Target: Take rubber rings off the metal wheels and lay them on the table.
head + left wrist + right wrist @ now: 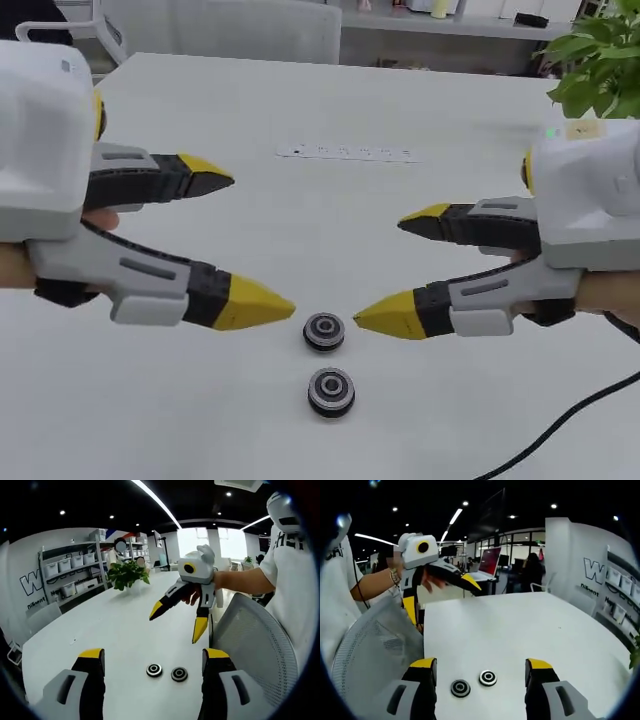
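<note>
Bright open office on my feed, strip lights on a dark ceiling, grey shelving with storage bins point(70, 565) along one wall. The big white table point(330, 230) takes up most of the head view. A white mesh chair point(250, 640) stands at its edge, right beside the person.

Now the left gripper point(262, 244), white body with black jaws and yellow tips, is held above the table on the left. Its jaws are spread wide with nothing between them. Opposite it is the right gripper point(378, 270), same build, with jaws just as far apart and also empty. The two pairs of tips point at each other across a small gap.

A green leafy plant point(600, 65) sits at the far right of the table. A flat white power strip point(345, 153) lies mid-table, well beyond the grippers. A black cable point(560, 430) trails over the near right corner.

On to the small stuff: two small round metal wheels lie flat on the table, close together but not touching. The far wheel point(324, 331) lies between the two lower yellow tips. The near wheel point(331, 391) is just beside it, closer to me. In each gripper view both wheels show between that gripper's own jaws. A black rubber ring point(308, 333) sits around each wheel, neither one off.
</note>
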A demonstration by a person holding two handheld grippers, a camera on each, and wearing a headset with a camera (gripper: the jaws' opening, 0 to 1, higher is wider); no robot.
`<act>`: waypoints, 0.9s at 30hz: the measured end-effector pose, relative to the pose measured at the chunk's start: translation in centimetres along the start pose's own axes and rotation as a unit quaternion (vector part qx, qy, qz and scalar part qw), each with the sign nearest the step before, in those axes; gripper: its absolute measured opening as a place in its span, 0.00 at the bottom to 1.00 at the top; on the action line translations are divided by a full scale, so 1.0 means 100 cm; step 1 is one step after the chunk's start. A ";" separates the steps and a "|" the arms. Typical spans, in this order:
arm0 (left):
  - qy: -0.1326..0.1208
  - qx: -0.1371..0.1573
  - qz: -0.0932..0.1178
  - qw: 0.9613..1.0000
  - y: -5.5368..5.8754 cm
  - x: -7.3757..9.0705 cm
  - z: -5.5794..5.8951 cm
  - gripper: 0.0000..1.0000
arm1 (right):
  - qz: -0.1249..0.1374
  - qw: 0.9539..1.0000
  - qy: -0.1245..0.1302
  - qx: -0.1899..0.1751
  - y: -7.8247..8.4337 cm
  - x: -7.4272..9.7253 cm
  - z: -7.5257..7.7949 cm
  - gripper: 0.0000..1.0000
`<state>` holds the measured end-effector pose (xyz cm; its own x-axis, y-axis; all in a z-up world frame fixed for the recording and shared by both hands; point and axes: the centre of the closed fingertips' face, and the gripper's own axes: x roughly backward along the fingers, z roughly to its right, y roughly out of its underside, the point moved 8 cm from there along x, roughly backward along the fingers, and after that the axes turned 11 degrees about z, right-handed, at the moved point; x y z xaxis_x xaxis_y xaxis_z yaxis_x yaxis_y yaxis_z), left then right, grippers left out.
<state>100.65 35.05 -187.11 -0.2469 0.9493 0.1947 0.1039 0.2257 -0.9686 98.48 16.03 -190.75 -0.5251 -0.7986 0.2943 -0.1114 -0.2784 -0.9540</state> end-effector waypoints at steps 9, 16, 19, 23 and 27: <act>0.014 0.005 0.009 1.000 0.017 -0.022 0.001 0.68 | -0.022 0.999 -0.031 0.004 0.027 -0.017 -0.008 0.67; 0.009 -0.006 0.012 1.000 0.026 -0.034 -0.004 0.67 | -0.043 0.997 -0.064 -0.017 0.050 -0.024 -0.019 0.63; 0.009 -0.009 0.013 1.000 0.028 -0.041 -0.005 0.63 | -0.051 0.996 -0.071 -0.021 0.057 -0.026 -0.020 0.61; 0.009 -0.008 0.012 1.000 0.035 -0.051 -0.006 0.58 | -0.078 0.994 -0.076 -0.007 0.071 -0.029 -0.022 0.59; 0.010 0.016 0.033 0.999 0.042 -0.058 0.002 0.57 | -0.070 0.995 -0.059 -0.031 0.074 -0.029 -0.017 0.57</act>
<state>102.34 30.45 -192.31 -0.2202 0.9663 0.1332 0.0891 0.1559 -0.9837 97.76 17.13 -198.73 -0.3991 -0.8124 0.4251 -0.2304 -0.3599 -0.9041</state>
